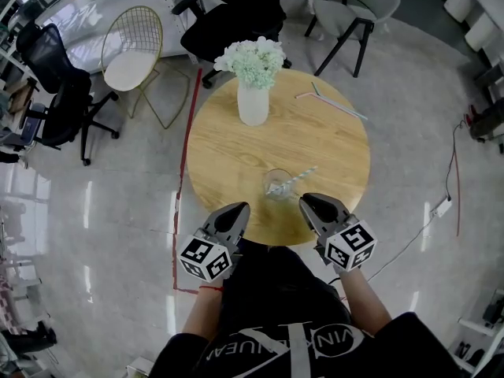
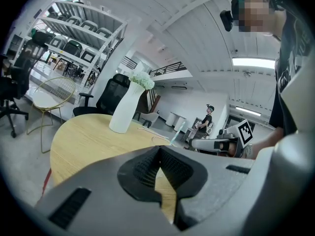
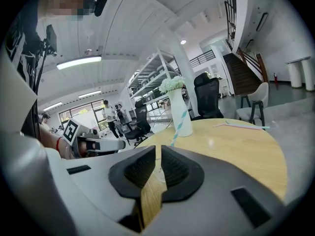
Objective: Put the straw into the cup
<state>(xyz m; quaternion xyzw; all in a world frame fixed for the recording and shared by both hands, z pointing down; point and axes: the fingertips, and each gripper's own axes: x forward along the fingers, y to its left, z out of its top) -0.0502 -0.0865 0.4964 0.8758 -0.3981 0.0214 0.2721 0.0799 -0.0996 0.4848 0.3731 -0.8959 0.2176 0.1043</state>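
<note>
Striped in pale blue and white, the straw (image 1: 300, 176) is seen standing in the cup (image 1: 276, 185), a clear glass set near the front edge of the round wooden table (image 1: 228, 152). Its lower end is inside the glass and its upper end leans out over the rim, towards the side of the right gripper (image 1: 309, 201). The main step of the task is therefore judged to be done: the straw is in the cup, and the cup is upright.

Neither gripper is found to be touching the straw or the cup. The left gripper (image 1: 239, 209) is held over the near edge of the table, just to the left of the cup; in the left gripper view its jaws are pressed together, with only bare tabletop showing beneath them. The right gripper is held just to the right of the cup. In the right gripper view its jaws are drawn almost together, with only a thin slit between the pads and nothing pinched in it. The straw is seen rising beyond them.

A white vase (image 1: 253, 102) of pale flowers is placed well behind the cup. Two more straws (image 1: 331, 101) are left lying flat near the far edge, well apart from the glass. The task names a single straw, so these are judged to be spares. Little is thought to be left, beyond both grippers being drawn clear.
</note>
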